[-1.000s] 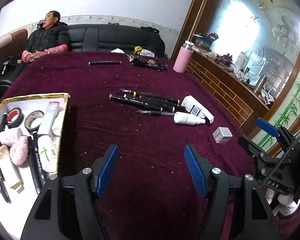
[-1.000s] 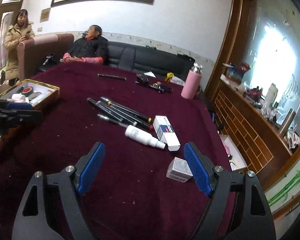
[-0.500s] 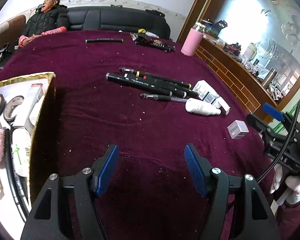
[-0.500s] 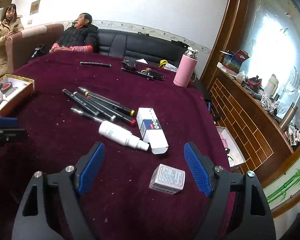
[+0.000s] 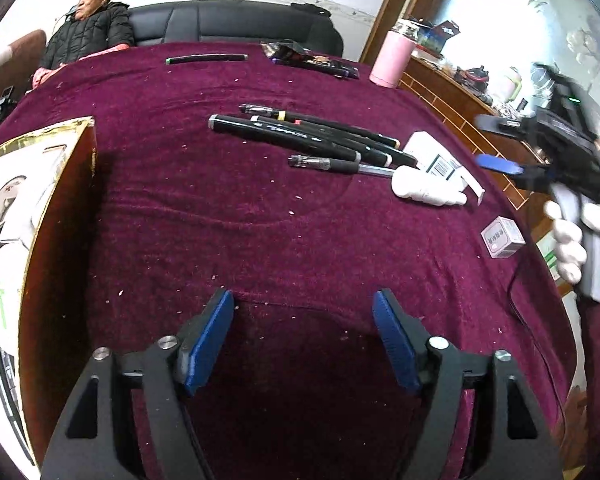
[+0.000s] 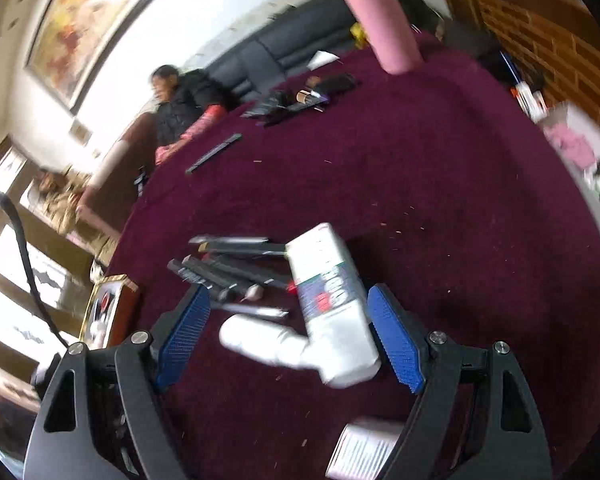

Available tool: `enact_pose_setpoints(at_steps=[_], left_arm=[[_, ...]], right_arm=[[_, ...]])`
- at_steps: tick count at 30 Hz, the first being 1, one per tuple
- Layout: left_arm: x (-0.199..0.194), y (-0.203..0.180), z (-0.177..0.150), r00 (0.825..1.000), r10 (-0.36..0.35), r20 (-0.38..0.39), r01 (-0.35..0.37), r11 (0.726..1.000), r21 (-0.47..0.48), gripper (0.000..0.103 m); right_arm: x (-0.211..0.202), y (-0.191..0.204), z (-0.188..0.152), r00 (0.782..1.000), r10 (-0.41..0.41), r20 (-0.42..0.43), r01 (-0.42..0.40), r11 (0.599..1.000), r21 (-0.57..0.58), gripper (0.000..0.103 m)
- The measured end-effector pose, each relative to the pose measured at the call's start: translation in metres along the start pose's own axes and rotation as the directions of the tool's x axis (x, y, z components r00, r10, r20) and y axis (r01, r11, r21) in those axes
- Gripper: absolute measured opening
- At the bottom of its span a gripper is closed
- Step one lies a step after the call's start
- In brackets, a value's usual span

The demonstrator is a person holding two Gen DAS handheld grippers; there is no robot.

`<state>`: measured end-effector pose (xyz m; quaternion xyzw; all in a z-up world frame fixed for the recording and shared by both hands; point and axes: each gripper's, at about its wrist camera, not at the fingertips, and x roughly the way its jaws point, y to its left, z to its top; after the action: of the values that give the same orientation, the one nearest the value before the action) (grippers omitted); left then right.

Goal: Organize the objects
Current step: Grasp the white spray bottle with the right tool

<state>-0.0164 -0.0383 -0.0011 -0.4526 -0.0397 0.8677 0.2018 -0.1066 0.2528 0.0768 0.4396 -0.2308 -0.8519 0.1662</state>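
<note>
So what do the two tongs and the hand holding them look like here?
Both the left tongs and the right tongs are black angular frames with silver screws and blue ribbed pads. Seen from the left wrist camera, the right tongs have a boxy black body with a small green light, held by a white-gloved hand, and a thin black cable trails below.

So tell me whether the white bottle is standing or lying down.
Lying down: the white bottle rests on its side on the maroon cloth, touching the long white box.

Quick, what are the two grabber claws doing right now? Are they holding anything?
Left gripper: open, just widened, nothing between its jaws.
Right gripper: open, holding nothing; white bottle and white box lie between its jaws.
</note>
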Motion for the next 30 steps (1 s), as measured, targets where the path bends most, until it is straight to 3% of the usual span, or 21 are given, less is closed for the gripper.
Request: enact_pose_setpoints(at_steps=[5,8,10,12,13,14,15,17,19,21,23,25,30], left_arm=[[0.004,-0.008,-0.001,1.000,-0.007,0.001,0.007,0.999,0.046,0.089],[0.006,-0.011,-0.001,1.000,-0.027,-0.012,0.028,0.998,0.063,0.098],[0.007,-0.010,-0.001,0.999,-0.040,-0.016,0.041,0.997,0.068,0.101],[0.006,-0.009,-0.001,0.999,-0.049,-0.013,0.050,0.997,0.064,0.101],[0.006,-0.008,-0.001,0.998,-0.055,-0.011,0.056,0.997,0.062,0.101],[0.005,-0.007,-0.001,0.998,-0.066,-0.008,0.066,0.996,0.055,0.101],[0.005,-0.005,0.000,0.997,-0.074,-0.005,0.074,0.996,0.049,0.101],[0.004,-0.002,0.000,0.996,-0.092,0.001,0.092,0.995,0.037,0.101],[0.004,-0.001,0.001,0.994,-0.105,0.006,0.105,0.994,0.027,0.101],[0.003,0.001,0.000,0.993,-0.117,0.012,0.117,0.993,0.018,0.101],[0.002,0.003,0.000,0.991,-0.132,0.018,0.132,0.991,0.007,0.101],[0.001,0.005,0.000,0.989,-0.147,0.023,0.147,0.989,-0.003,0.101],[-0.006,0.004,-0.003,0.994,-0.105,0.005,0.105,0.994,-0.003,0.092]], right_arm=[[0.031,-0.011,0.011,0.999,0.036,-0.036,-0.034,0.997,0.074,0.081],[0.046,0.003,0.003,0.987,0.118,-0.107,-0.111,0.991,0.073,0.081],[0.055,0.026,-0.010,0.964,0.194,-0.181,-0.193,0.981,0.027,0.081],[0.057,0.049,-0.028,0.920,0.293,-0.261,-0.306,0.952,-0.007,0.081],[0.054,0.059,-0.035,0.910,0.308,-0.277,-0.331,0.943,-0.037,0.081],[0.049,0.067,-0.040,0.915,0.298,-0.274,-0.327,0.943,-0.067,0.081],[0.043,0.071,-0.044,0.934,0.258,-0.246,-0.285,0.955,-0.084,0.081],[0.032,0.075,-0.043,0.977,0.130,-0.171,-0.152,0.981,-0.121,0.081],[0.027,0.080,-0.045,0.991,-0.006,-0.133,-0.017,0.985,-0.171,0.081],[0.028,0.089,-0.052,0.987,-0.028,-0.160,-0.007,0.977,-0.214,0.081],[0.030,0.107,-0.065,0.980,-0.102,-0.169,0.045,0.949,-0.311,0.080],[0.036,0.123,-0.079,0.971,-0.155,-0.181,0.076,0.922,-0.381,0.073],[0.054,0.123,-0.098,0.938,-0.293,-0.184,0.191,0.881,-0.433,0.029]])
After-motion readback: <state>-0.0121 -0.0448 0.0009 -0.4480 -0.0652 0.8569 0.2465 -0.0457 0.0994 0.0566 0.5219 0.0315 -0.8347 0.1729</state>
